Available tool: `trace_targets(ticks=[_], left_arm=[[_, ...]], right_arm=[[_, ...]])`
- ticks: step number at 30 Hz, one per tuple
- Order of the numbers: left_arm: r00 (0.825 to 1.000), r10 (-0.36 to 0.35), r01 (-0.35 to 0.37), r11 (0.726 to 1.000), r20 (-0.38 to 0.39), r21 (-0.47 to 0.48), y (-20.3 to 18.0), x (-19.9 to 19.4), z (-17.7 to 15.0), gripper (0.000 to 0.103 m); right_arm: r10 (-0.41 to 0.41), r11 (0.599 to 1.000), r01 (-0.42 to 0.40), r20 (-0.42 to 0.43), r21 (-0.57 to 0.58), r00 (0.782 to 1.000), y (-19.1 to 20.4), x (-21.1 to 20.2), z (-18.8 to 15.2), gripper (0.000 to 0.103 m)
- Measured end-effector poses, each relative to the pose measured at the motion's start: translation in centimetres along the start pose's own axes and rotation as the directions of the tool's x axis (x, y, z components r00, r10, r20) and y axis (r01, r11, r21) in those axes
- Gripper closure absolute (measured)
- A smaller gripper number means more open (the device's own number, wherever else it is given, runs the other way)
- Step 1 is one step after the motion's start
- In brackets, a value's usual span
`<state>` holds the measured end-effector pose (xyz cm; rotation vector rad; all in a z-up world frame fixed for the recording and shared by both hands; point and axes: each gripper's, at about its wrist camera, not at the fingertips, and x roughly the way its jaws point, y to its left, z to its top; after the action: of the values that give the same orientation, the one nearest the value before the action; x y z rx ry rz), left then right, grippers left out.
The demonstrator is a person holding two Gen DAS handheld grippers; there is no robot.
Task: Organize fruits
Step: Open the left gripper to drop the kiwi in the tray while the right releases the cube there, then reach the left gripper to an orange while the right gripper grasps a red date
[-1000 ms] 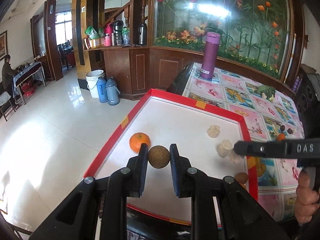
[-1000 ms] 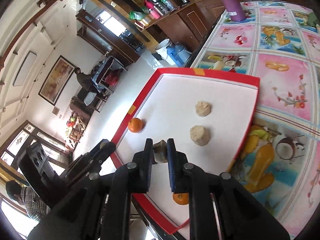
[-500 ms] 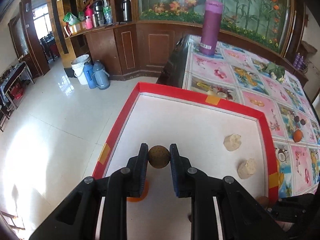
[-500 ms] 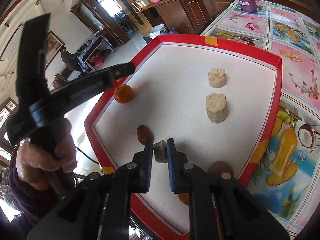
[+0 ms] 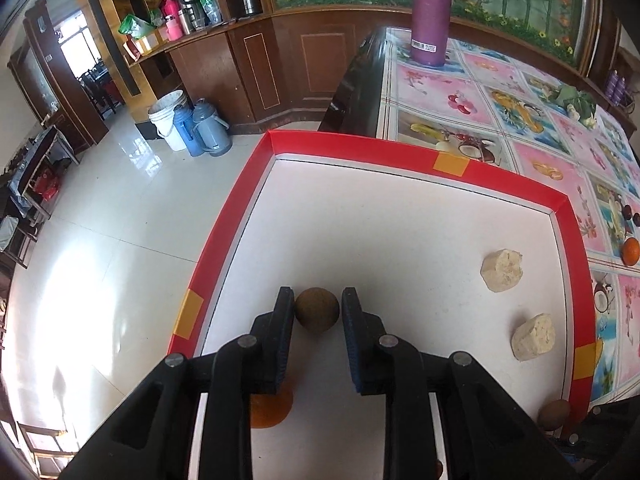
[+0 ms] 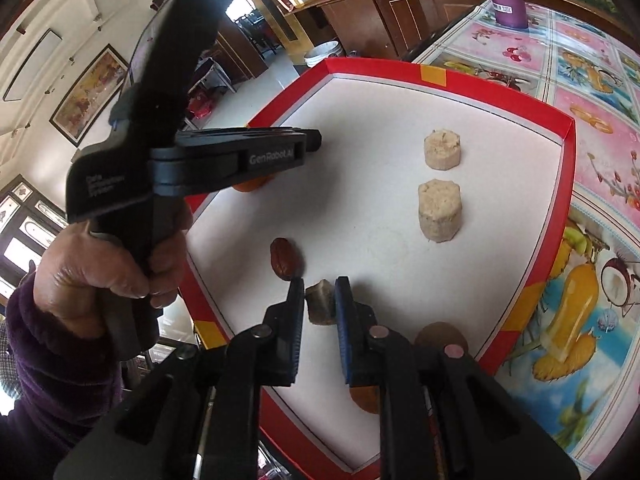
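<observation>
In the left wrist view, the left gripper (image 5: 317, 312) is pointing down into the red-rimmed tray (image 5: 420, 156), close to its left edge. Its jaws are opening, with a round brown fruit (image 5: 317, 310) sitting between them — a thin gap is showing on each side, so the pads are not pressing it. An orange (image 5: 270, 410) is lying under the left finger. Two pale cut chunks (image 5: 501, 270) are resting near the tray's right edge.

In the right wrist view, the right gripper (image 6: 318, 304) is clamping narrowly on a small brownish chunk (image 6: 321, 302) above the tray's near edge — a dark red date (image 6: 285, 258) is lying just beside it. A hand (image 6: 104, 272) is holding the left gripper over the tray's left edge.
</observation>
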<state>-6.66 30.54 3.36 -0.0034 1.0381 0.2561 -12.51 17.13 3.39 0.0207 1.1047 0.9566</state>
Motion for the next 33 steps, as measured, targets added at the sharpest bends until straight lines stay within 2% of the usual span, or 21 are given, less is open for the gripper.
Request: trace_targets(ticks=[4, 6, 9, 13, 17, 22, 25, 30, 33], left_arm=[[0.998, 0.026, -0.024, 0.999, 0.062, -0.02, -0.4, -2.3, -0.2, 0.072], [0.993, 0.036, -0.032, 0.999, 0.111, -0.033, -0.9, -4.1, -0.1, 0.064], [0.983, 0.018, -0.014, 1.0, 0.184, -0.024, -2.7, -7.0, 0.1, 0.06], [0.965, -0.049, 0.041, 0.998, 0.258, 0.036, -7.0, -10.0, 0.5, 0.056], [0.944, -0.142, 0.116, 0.988, 0.297, 0.104, -12.1, -11.8, 0.6, 0.055], [0.933, -0.233, 0.19, 0.966, 0.276, 0.176, -18.0, -11.8, 0.0, 0.055], [0.931, -0.269, 0.22, 0.953, 0.246, 0.211, -21.2, -11.1, -0.6, 0.055], [0.926, -0.318, 0.271, 0.935, 0.203, 0.23, -24.7, -10.4, -1.1, 0.055], [0.928, -0.324, 0.278, 0.931, 0.185, 0.238, -25.7, -10.0, -1.3, 0.055]], right_arm=[[0.065, 0.998, -0.065, 0.042, -0.004, 0.997, -0.8, -1.9, -0.2, 0.085], [0.099, 0.995, -0.098, 0.081, -0.01, 0.992, -1.8, -3.6, -0.4, 0.085], [0.109, 0.994, -0.11, 0.145, 0.0, 0.983, -4.0, -6.6, -0.8, 0.085], [0.062, 0.995, -0.078, 0.221, 0.068, 0.973, -8.5, -10.7, -1.8, 0.085], [-0.027, 0.982, -0.028, 0.287, 0.187, 0.958, -14.4, -15.0, -3.6, 0.085], [-0.165, 0.945, 0.053, 0.331, 0.322, 0.929, -21.3, -19.8, -6.4, 0.085], [-0.245, 0.919, 0.114, 0.318, 0.378, 0.916, -25.0, -21.4, -7.3, 0.085], [-0.318, 0.884, 0.164, 0.307, 0.437, 0.897, -29.4, -22.6, -5.9, 0.086], [-0.309, 0.879, 0.15, 0.301, 0.454, 0.902, -30.8, -22.0, -4.5, 0.086]])
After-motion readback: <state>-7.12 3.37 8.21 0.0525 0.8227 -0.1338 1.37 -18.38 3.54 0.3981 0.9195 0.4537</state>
